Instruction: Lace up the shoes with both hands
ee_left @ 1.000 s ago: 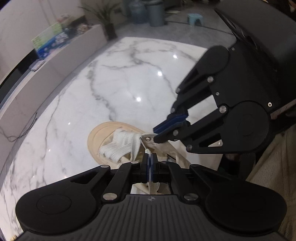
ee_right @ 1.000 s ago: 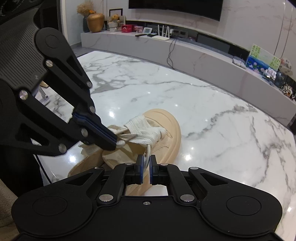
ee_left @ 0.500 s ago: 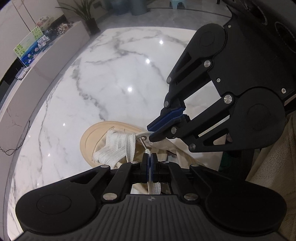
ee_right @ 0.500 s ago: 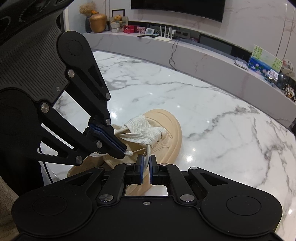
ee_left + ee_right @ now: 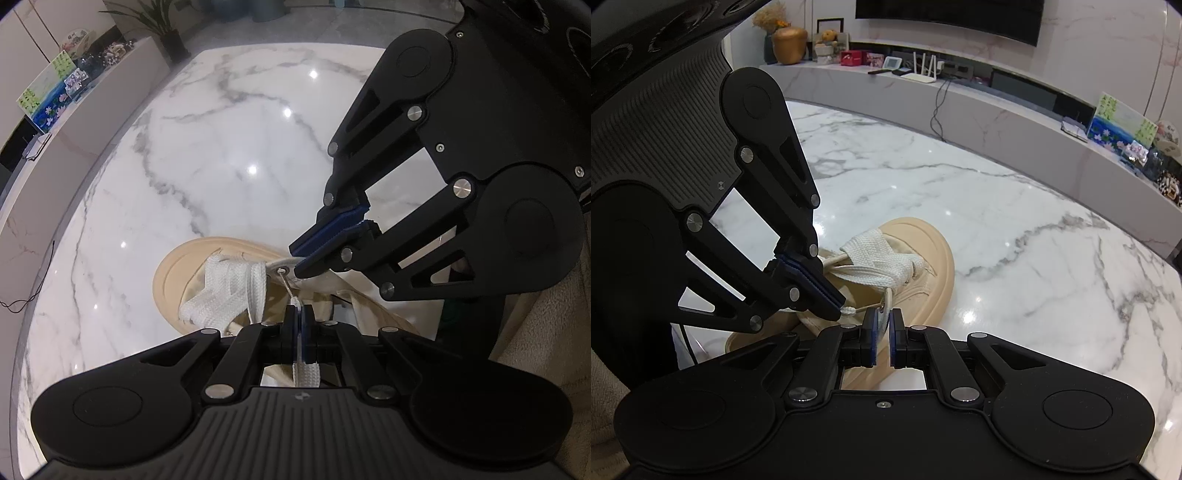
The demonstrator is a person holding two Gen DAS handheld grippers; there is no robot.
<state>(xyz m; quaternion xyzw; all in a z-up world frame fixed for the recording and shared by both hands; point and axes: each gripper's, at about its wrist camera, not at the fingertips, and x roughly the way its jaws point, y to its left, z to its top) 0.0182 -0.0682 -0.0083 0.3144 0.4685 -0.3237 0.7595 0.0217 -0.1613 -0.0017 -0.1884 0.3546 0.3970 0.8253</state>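
In the left wrist view, I see my left gripper (image 5: pixel 300 317) at the bottom centre, its blue pads pressed fully together on the white lace (image 5: pixel 229 291). A flat piece of this lace comes out below the pads, and a thin strand goes up from them to a metal eyelet (image 5: pixel 282 270) on the beige shoe (image 5: pixel 177 266). The shoe lies on the marble table (image 5: pixel 221 147), in the lower middle of the frame, with its toe to the left. My right gripper (image 5: pixel 295 260) comes in from the upper right; its tips meet on the flap that carries the eyelet. Only this view shows the lace tail behind my left pads.

In the right wrist view, my right gripper (image 5: pixel 882 321) is at the bottom centre. Its pads stand a little apart and pinch the eyelet flap (image 5: pixel 884 312) between them. The left gripper (image 5: pixel 836 308) enters from the left, closed on the thin end of the lace (image 5: pixel 879 258), just beside my right pads. Here the whole front of the shoe (image 5: pixel 923 251) shows, pointing to the upper right, with wide bands of lace crossing it. This view also shows a long shelf (image 5: pixel 997 107) behind the table (image 5: pixel 1034 258).
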